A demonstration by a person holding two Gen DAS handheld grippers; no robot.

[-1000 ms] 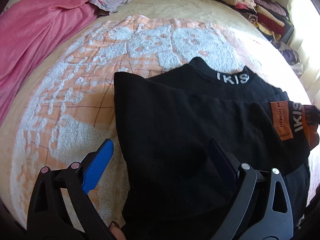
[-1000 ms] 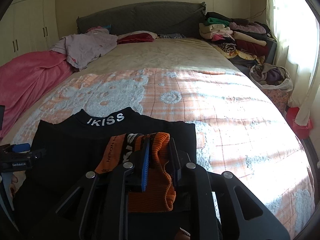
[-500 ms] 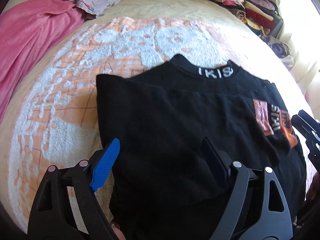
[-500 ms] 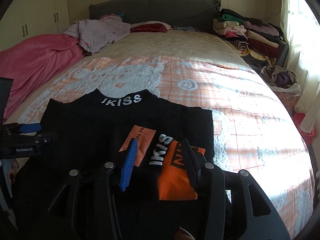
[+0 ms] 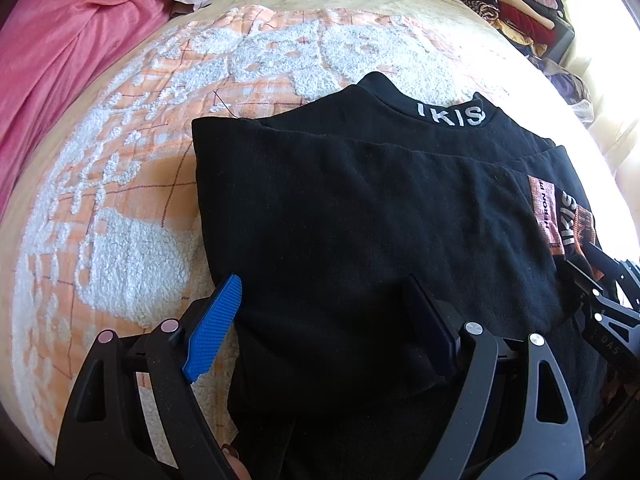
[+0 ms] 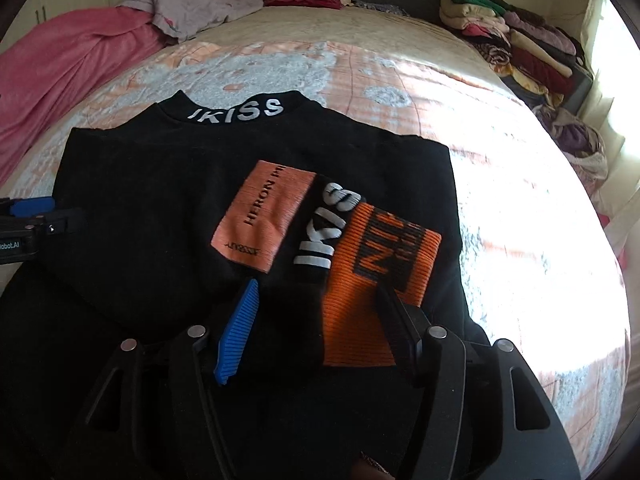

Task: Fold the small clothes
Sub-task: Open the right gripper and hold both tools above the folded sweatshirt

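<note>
Right tongs (image 6: 316, 328): opening, pads clear of the orange cuff (image 6: 372, 280); lift straight off.
Left tongs (image 5: 320, 332): apart over the black top (image 5: 360, 208); hold nothing.

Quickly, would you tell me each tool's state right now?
Left tool: open, over the black top.
Right tool: opening, orange cuff between, not gripped.

Bed (image 6: 400, 40) w/ orange-white fleece blanket (image 5: 132, 208); on it: black top (image 6: 160, 200), pink sheet (image 5: 60, 48), crumpled lilac garment (image 6: 192, 4), folded clothes stack (image 6: 516, 36) at far right.
</note>
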